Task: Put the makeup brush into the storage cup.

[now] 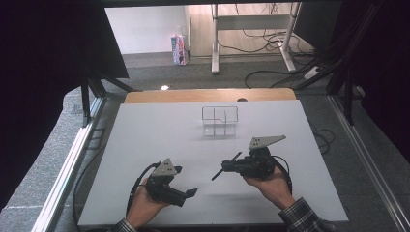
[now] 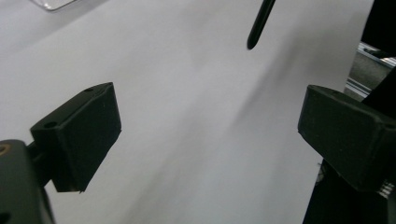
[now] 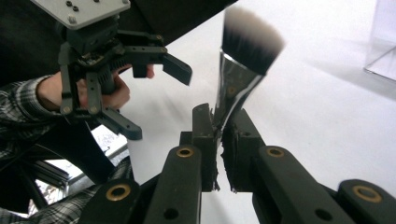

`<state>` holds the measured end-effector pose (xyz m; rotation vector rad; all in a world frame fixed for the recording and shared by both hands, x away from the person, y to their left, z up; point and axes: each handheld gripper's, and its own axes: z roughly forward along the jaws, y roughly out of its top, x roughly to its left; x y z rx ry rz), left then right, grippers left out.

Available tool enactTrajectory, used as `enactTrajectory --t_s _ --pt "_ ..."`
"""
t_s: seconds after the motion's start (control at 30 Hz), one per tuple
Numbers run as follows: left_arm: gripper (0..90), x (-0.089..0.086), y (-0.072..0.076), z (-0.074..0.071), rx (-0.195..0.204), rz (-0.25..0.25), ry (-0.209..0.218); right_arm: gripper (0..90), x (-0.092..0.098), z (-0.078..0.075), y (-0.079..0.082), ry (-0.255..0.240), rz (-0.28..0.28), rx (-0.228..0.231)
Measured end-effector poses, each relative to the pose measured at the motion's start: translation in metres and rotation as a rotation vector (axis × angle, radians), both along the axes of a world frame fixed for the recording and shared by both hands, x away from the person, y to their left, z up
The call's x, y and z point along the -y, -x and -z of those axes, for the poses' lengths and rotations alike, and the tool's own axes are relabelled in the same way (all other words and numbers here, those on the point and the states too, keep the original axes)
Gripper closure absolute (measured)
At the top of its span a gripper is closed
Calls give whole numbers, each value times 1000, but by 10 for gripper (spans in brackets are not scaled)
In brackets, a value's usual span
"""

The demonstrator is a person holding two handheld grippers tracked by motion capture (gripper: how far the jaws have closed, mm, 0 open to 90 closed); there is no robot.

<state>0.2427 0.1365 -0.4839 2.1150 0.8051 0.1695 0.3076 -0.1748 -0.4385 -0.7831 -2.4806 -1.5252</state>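
Observation:
My right gripper (image 1: pixel 228 167) hovers over the white table (image 1: pixel 154 130), right of centre, pointing left. It is shut on a makeup brush (image 1: pixel 226 166). In the right gripper view its jaws (image 3: pixel 219 126) pinch the shiny ferrule of the brush (image 3: pixel 236 88), and the dark, white-tipped bristles stand beyond them. My left gripper (image 1: pixel 186 181) is low at the front left, open, with nothing between its fingers. The left gripper view (image 2: pixel 210 121) has the brush's black handle tip (image 2: pixel 259 23) hanging above the table. A clear acrylic organizer (image 1: pixel 220 121) stands at the table's middle back.
A wooden strip (image 1: pixel 208 95) borders the table's far edge. Metal rails (image 1: pixel 72 159) run along both sides. On the floor beyond are a pink box (image 1: pixel 179 49), white desk legs (image 1: pixel 215 43) and cables. A plaid sleeve (image 1: pixel 302 217) enters at the bottom right.

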Motion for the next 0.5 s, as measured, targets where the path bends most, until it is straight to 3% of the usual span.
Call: enactTrajectory --t_s 0.23,0.5 --pt "47 -7 2 2 16 -30 -58 834 6 -2 -1 22 14 40" --pt "37 -16 3 2 21 -56 -83 834 11 -3 -2 38 39 65"
